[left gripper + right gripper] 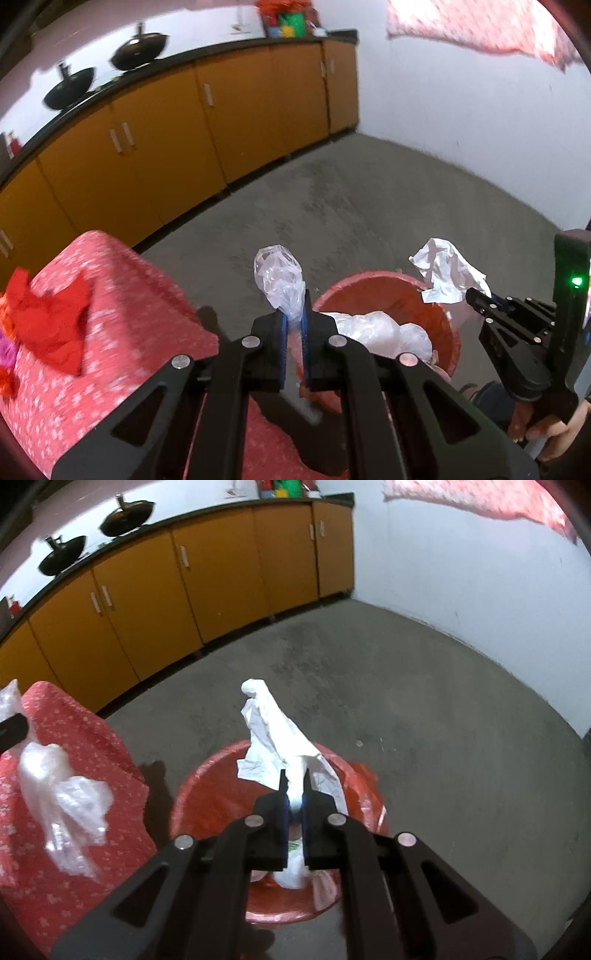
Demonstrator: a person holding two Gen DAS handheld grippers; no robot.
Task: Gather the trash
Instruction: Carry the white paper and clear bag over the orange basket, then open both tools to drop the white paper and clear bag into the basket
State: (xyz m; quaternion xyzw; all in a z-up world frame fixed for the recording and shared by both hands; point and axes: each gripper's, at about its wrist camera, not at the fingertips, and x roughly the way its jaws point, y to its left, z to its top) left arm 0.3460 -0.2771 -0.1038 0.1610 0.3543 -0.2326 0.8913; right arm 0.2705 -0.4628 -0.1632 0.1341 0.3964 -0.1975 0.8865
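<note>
Two pieces of trash in hand. Clear plastic bag (279,282), crumpled, sits at centre of the left wrist view, clamped between the blue pads (283,338) of the left gripper (294,325); its bulk sticks up past the fingertips. In the right wrist view the same bag (61,795) shows at lower left, hanging blurred in front of the red cloth. White paper (279,746), creased and twisted to a point, is at centre of the right wrist view, pinched in the right gripper (294,794), jaws drawn close onto it; it stands up above the fingertips, directly over the bin. In the left wrist view the paper (445,271) is at right of centre, above the bin's far rim, with the right gripper (480,301) below and right of it. Red bin (207,794) with a red liner stands on the floor in the lower middle of both views; in the left wrist view the bin (380,286) already holds pale crumpled plastic (384,330). A table under a red, white-flecked cloth (122,295) fills the lower left, touching or just beside the bin; cannot tell which. Red rags (55,321) lie on the cloth at far left. Grey floor (424,709) beyond. Orange cabinets (159,144) run across the upper left, two black woks (138,48) on the counter above. White wall (461,107) at upper right.
</note>
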